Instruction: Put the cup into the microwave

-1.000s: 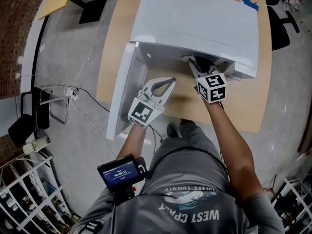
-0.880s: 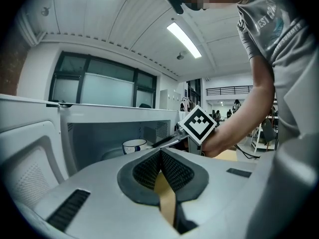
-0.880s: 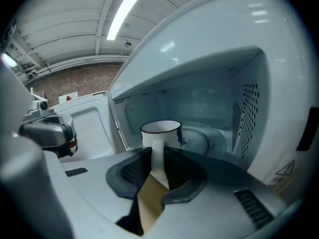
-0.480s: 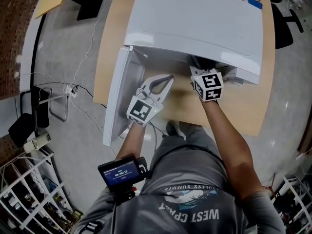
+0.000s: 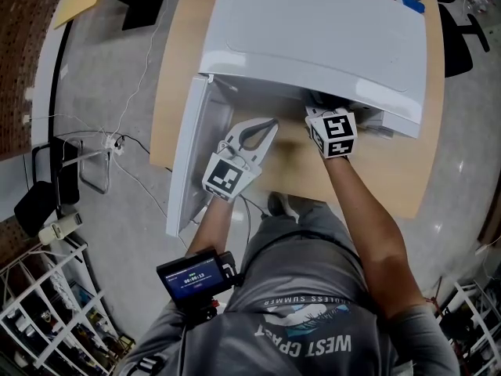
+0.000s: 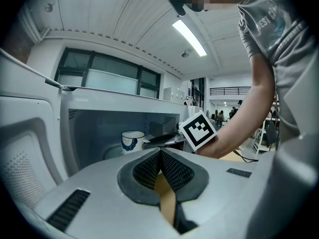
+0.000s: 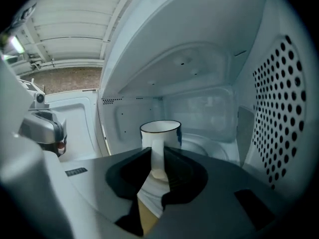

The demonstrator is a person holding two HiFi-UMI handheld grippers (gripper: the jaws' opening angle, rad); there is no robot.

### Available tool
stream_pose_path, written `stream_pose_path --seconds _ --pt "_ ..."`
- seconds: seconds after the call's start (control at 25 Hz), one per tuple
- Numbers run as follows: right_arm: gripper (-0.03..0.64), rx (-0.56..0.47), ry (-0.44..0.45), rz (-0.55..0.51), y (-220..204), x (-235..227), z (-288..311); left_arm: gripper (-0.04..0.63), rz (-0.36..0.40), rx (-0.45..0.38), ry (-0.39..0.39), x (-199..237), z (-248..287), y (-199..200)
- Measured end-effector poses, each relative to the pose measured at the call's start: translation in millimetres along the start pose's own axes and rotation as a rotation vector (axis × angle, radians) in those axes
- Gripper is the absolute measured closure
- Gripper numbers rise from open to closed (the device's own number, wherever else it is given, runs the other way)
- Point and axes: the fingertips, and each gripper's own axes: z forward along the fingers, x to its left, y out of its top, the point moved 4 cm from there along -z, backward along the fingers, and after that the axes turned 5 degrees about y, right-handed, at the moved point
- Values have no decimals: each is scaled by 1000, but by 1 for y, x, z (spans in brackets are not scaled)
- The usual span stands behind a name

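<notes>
1. Inside the microwave (image 5: 313,37), the cup (image 7: 160,133) stands upright with its handle turned toward the near opening. The right gripper (image 7: 158,158) has its jaws part-way closed, clamped on that handle.
2. Whether the cup's base rests on the turntable (image 7: 207,144) or hangs just above it cannot be told. The safe move is to lower it slowly and level until it is felt to seat.
3. Aim for the middle of the turntable. That leaves the cup well apart from the perforated right wall (image 7: 279,108) and from the far wall.
4. A grip on the handle alone lets the cup swing, so the wrist should not roll or tip on the way down.
5. Let go only once the weight is down. Open the jaws just enough to free the handle, then draw straight back toward the near side so neither pad hooks it.
6. The left gripper (image 6: 160,154) hovers outside the opening, near the open door (image 5: 184,163) on the left. Its jaws are pressed together with nothing between them. It is best held clear of the right arm's way out, ready for the door.
</notes>
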Motion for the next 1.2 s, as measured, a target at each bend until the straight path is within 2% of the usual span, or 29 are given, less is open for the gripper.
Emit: stream_pose_path --seconds 0.24,0.4,0.52,1.04,1.08,1.2 --pt "540 -3 10 6 0 -1 2 574 -27 4 7 1 -2 3" --pt "533 5 22 -17 2 2 1 574 6 -6 -5 0 -5 4" --pt "492 -3 7 -21 4 2 -5 574 11 -8 -6 -2 -6 6" --pt "493 -13 37 -23 15 25 -44 574 48 -26 -10 -24 -29 27" --pt "496 -18 40 -28 17 27 -49 574 52 -29 -11 -27 -32 30" --pt "573 -30 58 -29 24 38 -65 574 61 -39 -13 -35 -41 37"
